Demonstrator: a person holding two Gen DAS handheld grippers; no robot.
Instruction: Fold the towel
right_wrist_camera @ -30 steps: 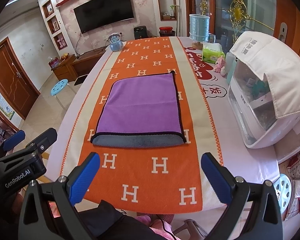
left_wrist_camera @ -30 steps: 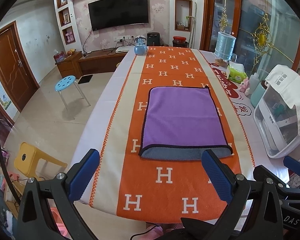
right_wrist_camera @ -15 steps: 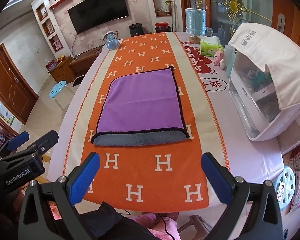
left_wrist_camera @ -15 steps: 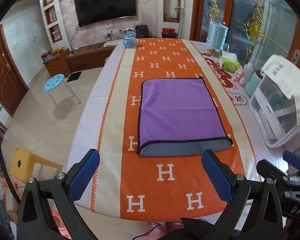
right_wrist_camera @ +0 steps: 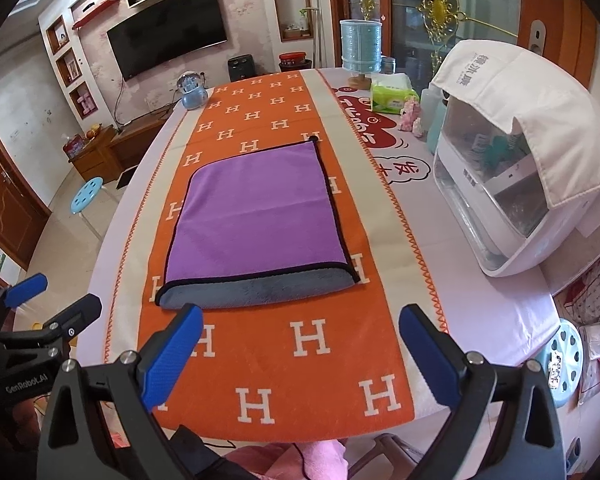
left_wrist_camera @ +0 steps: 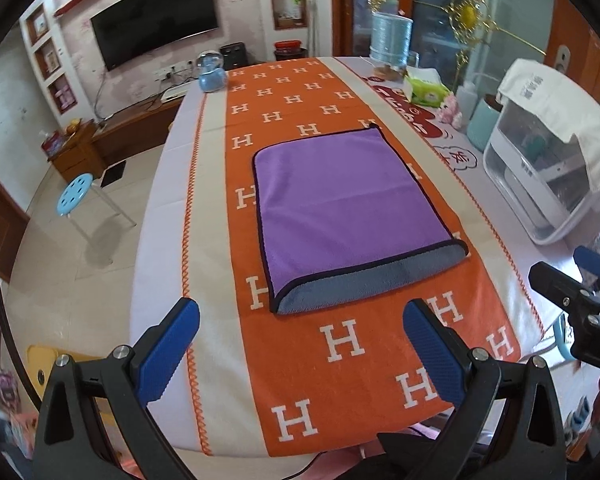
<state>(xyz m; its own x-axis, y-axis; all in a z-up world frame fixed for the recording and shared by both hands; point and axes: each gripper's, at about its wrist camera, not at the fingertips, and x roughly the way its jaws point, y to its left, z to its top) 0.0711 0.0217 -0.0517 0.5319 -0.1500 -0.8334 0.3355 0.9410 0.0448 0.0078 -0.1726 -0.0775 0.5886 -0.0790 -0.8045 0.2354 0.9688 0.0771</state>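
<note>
Overall, the table carried an orange runner down its middle, and the towel lay flat on that runner, already doubled once: purple face up, grey underside showing along the near edge, dark piping around the border. A white covered appliance stood to the right, well apart from the cloth. The left gripper hovered above the near end of the runner with its blue pads spread wide and nothing between them; the right gripper hovered likewise, equally spread and empty. Neither touched the towel. In my judgement the next fold remained to be made. To do it well, each claw should descend on a near corner, pinch both layers together, lift evenly and carry the edge across squarely, so the piping lines up.
</note>
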